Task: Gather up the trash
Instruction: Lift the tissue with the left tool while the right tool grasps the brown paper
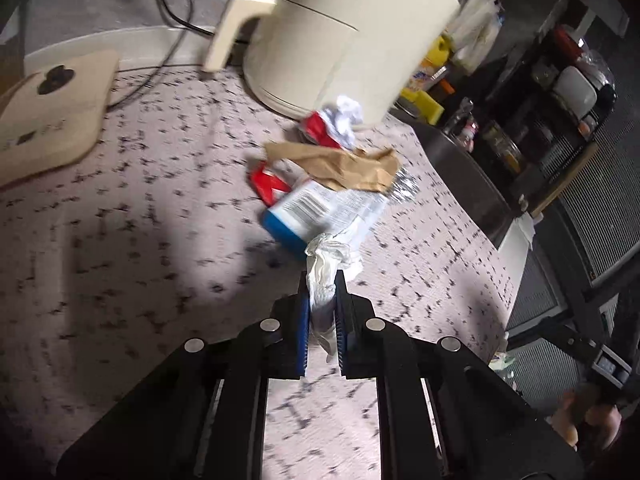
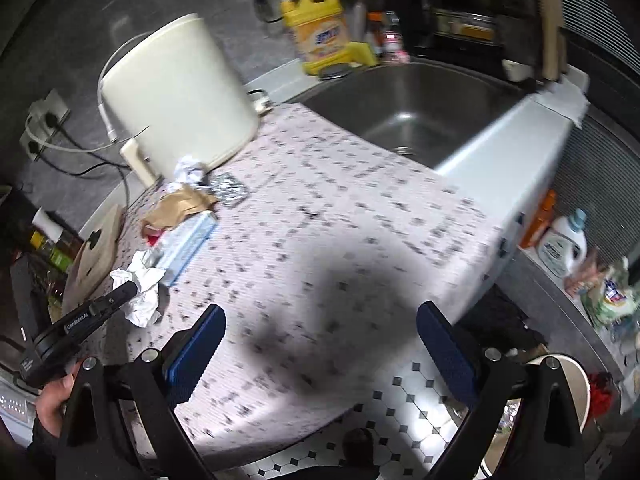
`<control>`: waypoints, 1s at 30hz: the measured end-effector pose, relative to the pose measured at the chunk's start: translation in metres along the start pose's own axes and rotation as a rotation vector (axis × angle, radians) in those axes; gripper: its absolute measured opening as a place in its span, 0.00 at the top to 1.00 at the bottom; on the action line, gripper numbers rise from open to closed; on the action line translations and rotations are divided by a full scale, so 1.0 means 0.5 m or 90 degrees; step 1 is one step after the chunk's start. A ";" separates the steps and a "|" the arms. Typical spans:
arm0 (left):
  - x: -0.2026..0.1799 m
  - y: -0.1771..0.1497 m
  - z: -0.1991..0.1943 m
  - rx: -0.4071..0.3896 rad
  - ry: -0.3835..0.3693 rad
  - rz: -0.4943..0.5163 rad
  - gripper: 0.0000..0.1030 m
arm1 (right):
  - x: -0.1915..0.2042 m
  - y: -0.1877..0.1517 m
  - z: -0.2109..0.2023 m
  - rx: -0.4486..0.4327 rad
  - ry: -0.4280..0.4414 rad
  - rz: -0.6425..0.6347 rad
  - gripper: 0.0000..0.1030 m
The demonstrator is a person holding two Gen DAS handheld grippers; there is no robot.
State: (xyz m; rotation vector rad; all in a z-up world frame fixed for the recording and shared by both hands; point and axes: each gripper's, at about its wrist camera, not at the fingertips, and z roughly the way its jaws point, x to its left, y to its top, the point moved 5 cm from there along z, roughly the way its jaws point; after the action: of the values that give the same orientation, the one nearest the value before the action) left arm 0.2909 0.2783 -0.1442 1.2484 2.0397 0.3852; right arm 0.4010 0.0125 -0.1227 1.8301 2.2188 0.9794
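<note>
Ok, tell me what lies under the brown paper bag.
The crumpled brown paper bag lies over a blue-and-white carton, a red wrapper and crumpled foil. Anything further beneath it is covered.

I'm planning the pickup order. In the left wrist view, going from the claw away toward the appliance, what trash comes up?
White tissue in the left claw → blue box → brown paper → white wad by the cream appliance.

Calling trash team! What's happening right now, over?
Left gripper shut on white tissue. Right gripper open, empty. Trash pile by cream appliance not yet collected. Nothing blocking.
</note>
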 end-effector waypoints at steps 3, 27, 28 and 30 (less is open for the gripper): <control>0.051 0.010 -0.029 -0.017 0.024 -0.026 0.89 | 0.056 0.016 0.032 0.016 0.031 -0.029 0.17; 0.296 -0.028 -0.140 -0.064 0.141 -0.178 0.89 | 0.342 0.187 0.254 0.069 0.138 -0.144 0.23; 0.297 -0.026 -0.138 -0.065 0.141 -0.180 0.89 | 0.340 0.188 0.263 0.073 0.138 -0.144 0.23; 0.295 -0.024 -0.133 -0.067 0.142 -0.185 0.89 | 0.341 0.190 0.279 0.078 0.133 -0.150 0.23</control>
State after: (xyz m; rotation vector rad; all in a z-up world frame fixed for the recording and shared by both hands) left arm 0.1942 0.4072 -0.1647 0.8602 2.3175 0.5029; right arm 0.4996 0.2312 -0.1286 1.5213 2.5995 1.0507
